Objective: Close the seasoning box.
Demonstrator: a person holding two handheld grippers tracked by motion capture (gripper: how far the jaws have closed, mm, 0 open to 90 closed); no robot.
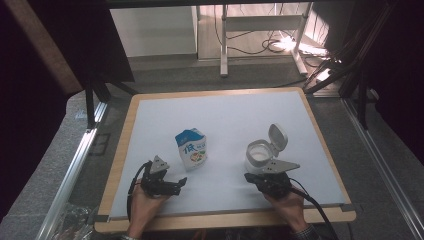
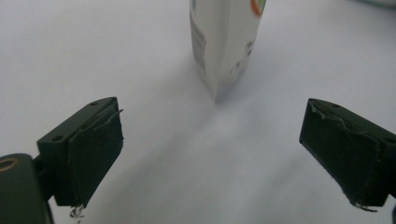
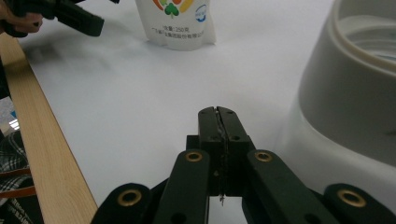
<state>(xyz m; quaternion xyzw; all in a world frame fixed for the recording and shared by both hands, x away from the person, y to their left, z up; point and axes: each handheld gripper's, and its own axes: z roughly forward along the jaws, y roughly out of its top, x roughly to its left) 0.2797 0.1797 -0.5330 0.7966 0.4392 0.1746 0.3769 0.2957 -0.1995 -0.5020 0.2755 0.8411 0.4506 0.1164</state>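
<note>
closed right gripper (image 3: 218,122) beside container (image 3: 355,93)

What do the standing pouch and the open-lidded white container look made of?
Pouch: apparently flexible printed plastic film, slightly glossy, with creased soft sides. Container: seemingly rigid moulded plastic, off-white and matte, with a thick smooth wall and a hinged lid.

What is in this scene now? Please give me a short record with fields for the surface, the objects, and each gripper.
surface: white mat on a wooden table
object 1: milk carton, upright, blue and white
object 2: white container, its flip lid open and raised
left gripper: jaws wide open, nothing between them, aimed at the milk carton, not touching it
right gripper: jaws shut, nothing between them, next to the white container
</note>
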